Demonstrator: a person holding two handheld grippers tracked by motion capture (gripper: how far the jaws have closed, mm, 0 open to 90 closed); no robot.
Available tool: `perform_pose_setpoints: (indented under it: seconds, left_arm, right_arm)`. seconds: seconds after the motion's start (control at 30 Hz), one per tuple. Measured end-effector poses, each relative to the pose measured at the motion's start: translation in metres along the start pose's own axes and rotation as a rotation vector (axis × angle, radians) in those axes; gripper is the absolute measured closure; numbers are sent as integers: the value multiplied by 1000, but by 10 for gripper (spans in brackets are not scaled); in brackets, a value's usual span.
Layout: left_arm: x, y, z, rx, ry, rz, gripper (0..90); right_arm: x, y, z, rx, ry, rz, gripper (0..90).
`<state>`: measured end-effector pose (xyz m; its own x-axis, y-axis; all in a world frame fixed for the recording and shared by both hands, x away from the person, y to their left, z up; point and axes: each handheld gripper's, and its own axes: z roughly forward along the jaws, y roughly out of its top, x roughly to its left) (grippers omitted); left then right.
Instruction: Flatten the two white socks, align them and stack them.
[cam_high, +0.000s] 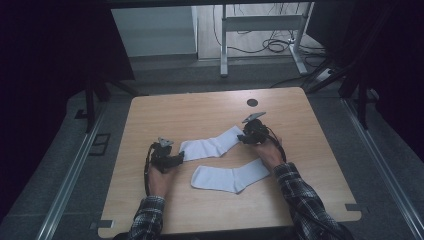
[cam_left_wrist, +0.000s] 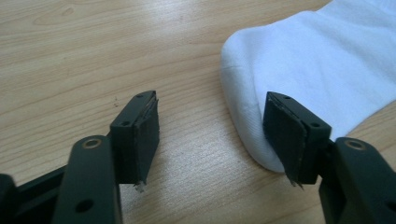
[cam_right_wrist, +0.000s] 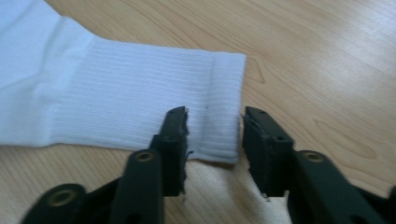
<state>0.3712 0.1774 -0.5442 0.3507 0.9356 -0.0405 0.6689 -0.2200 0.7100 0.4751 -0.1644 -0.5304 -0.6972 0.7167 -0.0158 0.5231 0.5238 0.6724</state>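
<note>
Here, right gripper (half-open) astride sock cuff

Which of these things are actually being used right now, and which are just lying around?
In use:
- far sock, with a gripper at each end
- left gripper, jaws open at its toe
- right gripper, jaws open around its cuff

Lying about:
- near sock, untouched
- round hole in the table
- cables on the floor behind
</note>
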Motion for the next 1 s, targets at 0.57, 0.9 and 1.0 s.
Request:
perform_pose_setpoints:
  seconds: [0.57,0.9,1.0]
  left_arm:
    - [-2,2,2,-12,-175,-24,856]
    - [-8,9,-8,-49,-199,-9,856]
    - [-10,10,-12,-59,-199,2,856]
  right_arm:
    - [12,-5,-15,19,26,-53,801]
    - [6,-13,-33,-14,27,-31,801]
    - [7,-14,-40,-31,29,-33,801]
